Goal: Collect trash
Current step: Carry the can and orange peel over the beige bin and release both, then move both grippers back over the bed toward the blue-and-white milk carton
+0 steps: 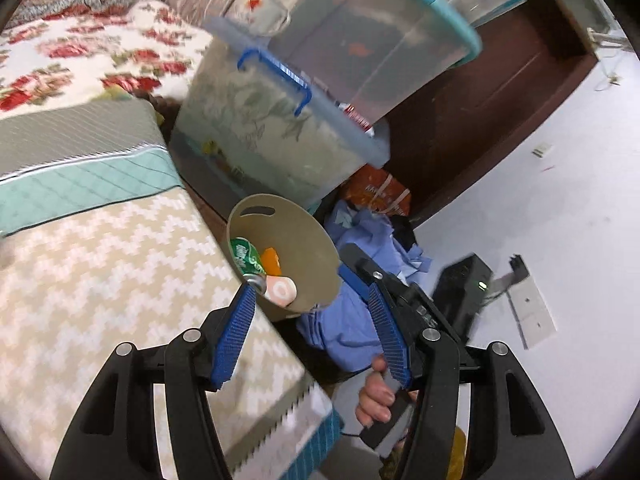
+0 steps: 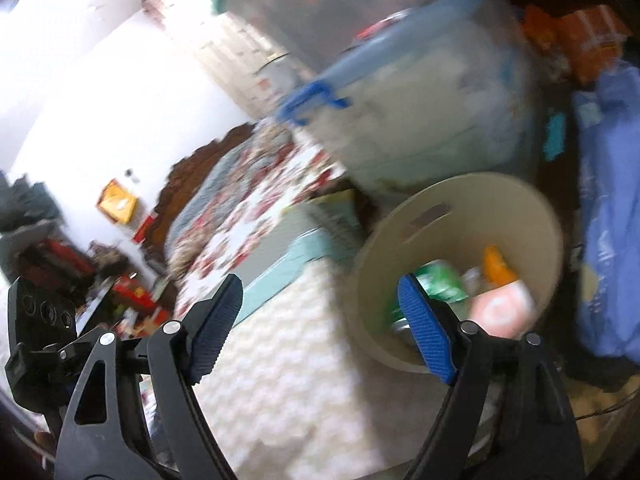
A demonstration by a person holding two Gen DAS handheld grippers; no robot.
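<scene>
A beige round trash bin stands on the floor beside the bed. Inside it lie a green can, an orange piece and a pink-and-white pack. My left gripper is open and empty, just in front of the bin. In the right wrist view the bin shows the same can, orange piece and pink pack. My right gripper is open and empty, over the mattress edge left of the bin. The right wrist view is blurred.
A bed with a zigzag-patterned mattress and floral quilt fills the left. Stacked clear storage boxes stand behind the bin. Blue clothes and an orange bag lie to its right. A black device sits on the white floor.
</scene>
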